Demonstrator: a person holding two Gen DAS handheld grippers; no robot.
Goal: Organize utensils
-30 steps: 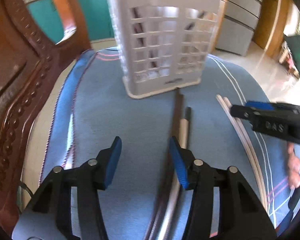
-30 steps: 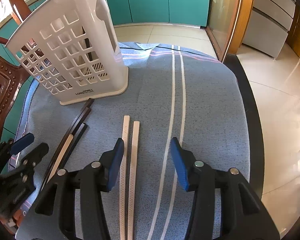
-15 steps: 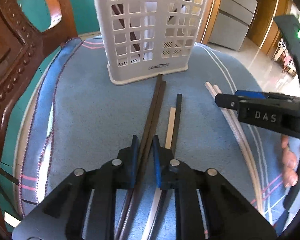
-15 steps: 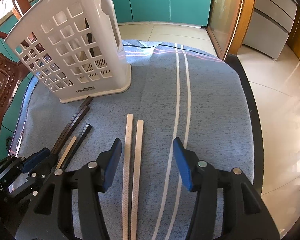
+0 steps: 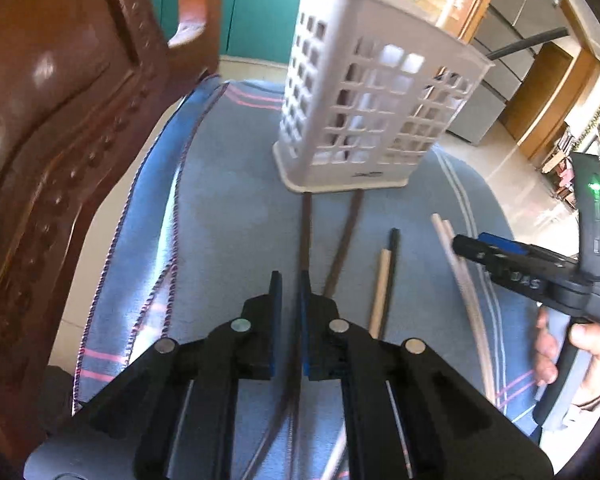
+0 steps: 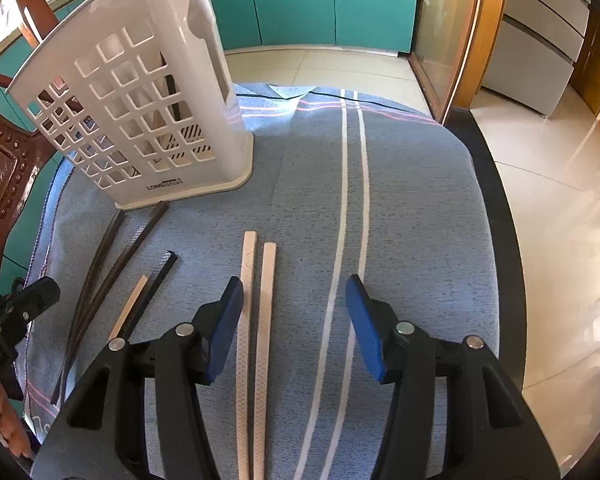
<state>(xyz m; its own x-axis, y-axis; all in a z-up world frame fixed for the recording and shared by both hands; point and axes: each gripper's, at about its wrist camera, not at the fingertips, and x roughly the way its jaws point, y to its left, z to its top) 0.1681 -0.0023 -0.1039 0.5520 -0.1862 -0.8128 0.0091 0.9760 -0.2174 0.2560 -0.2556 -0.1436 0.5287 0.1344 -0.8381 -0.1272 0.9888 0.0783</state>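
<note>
Since a second ago the left gripper [image 5: 290, 292] has slid over and clamped one dark brown chopstick [image 5: 306, 236], splaying the pair (tips by the white slotted plastic utensil basket [image 5: 364, 120]). Right gripper [image 6: 296, 312] hovers open, angled down over two white chopsticks [image 6: 256, 300].

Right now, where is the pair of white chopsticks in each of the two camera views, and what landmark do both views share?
Left wrist view: the white chopsticks lie at the right, running under the right gripper.
Right wrist view: the white chopsticks lie at centre-bottom, just right of that gripper's left blue pad.
Shared landmark: the white utensil basket, standing on the blue cloth beyond the chopsticks.
</note>
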